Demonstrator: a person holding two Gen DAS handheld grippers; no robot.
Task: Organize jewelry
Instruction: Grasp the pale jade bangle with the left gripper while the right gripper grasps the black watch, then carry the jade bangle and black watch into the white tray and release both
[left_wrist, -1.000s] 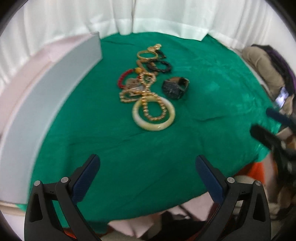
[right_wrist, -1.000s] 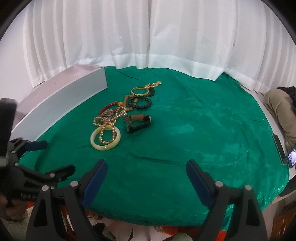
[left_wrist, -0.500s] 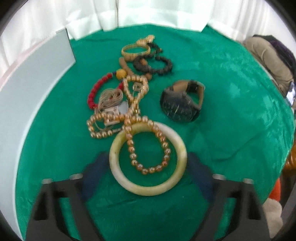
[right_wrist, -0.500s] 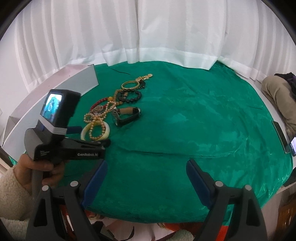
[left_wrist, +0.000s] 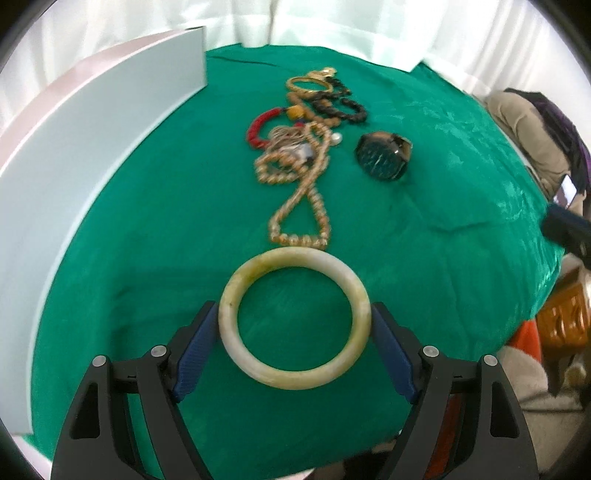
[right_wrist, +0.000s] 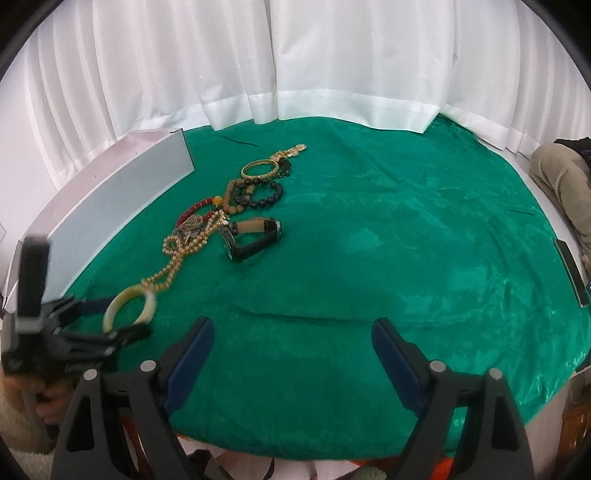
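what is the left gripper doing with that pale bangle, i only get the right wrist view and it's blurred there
Observer: In the left wrist view both blue pads of the left gripper press the outer rim of the pale green bangle.
Operator: is the bead necklace caught in it
Observer: No. The hole shows only green cloth; the gold bead necklace ends at the bangle's far rim.
Operator: watch dial visible?
Observer: Yes, the wristwatch turns a dark round dial toward the left camera.

Left gripper (left_wrist: 294, 326) closed on a ring; right gripper (right_wrist: 293, 341) idle.
Left pads touch it at 3 and 9 o'clock; right jaws spread wide.
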